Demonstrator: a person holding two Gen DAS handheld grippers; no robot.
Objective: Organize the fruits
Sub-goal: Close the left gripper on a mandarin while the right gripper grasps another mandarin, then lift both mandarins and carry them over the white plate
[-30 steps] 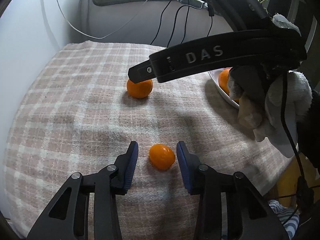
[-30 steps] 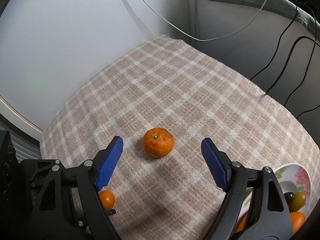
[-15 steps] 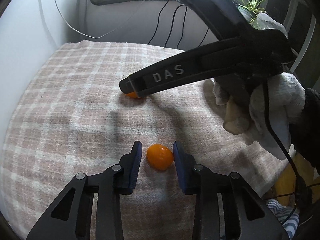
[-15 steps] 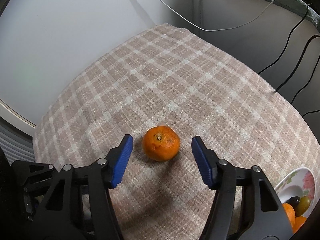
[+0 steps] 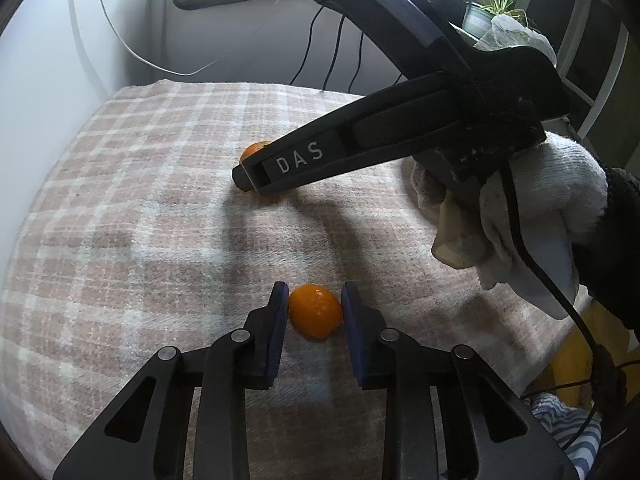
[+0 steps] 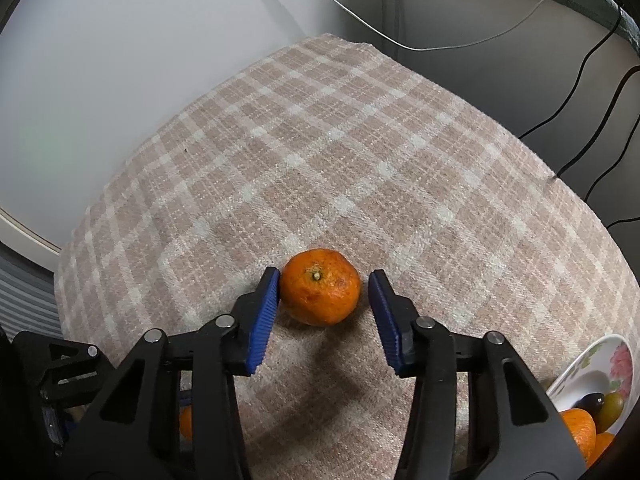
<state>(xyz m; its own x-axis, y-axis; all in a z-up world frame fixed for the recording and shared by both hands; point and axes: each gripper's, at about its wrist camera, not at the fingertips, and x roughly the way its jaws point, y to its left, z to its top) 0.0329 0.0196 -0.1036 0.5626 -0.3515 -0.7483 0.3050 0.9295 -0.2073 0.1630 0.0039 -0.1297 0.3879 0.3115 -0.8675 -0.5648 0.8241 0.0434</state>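
A small smooth orange fruit [image 5: 315, 316] lies on the checked cloth [image 5: 160, 184] between the blue pads of my left gripper [image 5: 314, 316]; both pads touch it. A larger mandarin [image 6: 320, 287] with a stem scar sits between the fingers of my right gripper [image 6: 324, 300]. The left pad [image 6: 265, 308] touches it; the right pad [image 6: 384, 312] stands a little off. In the left wrist view the right gripper's black body [image 5: 360, 148] hides most of the mandarin [image 5: 254, 150].
A white flowered bowl [image 6: 600, 364] holding oranges and dark fruit sits at the cloth's right edge. Cables hang against the back wall [image 6: 580, 128]. A potted plant [image 5: 486, 4] stands behind. The white wall lies to the left.
Both grippers have closed in. The left pads have come onto the small orange fruit. The right fingers have narrowed around the mandarin and moved forward over it.
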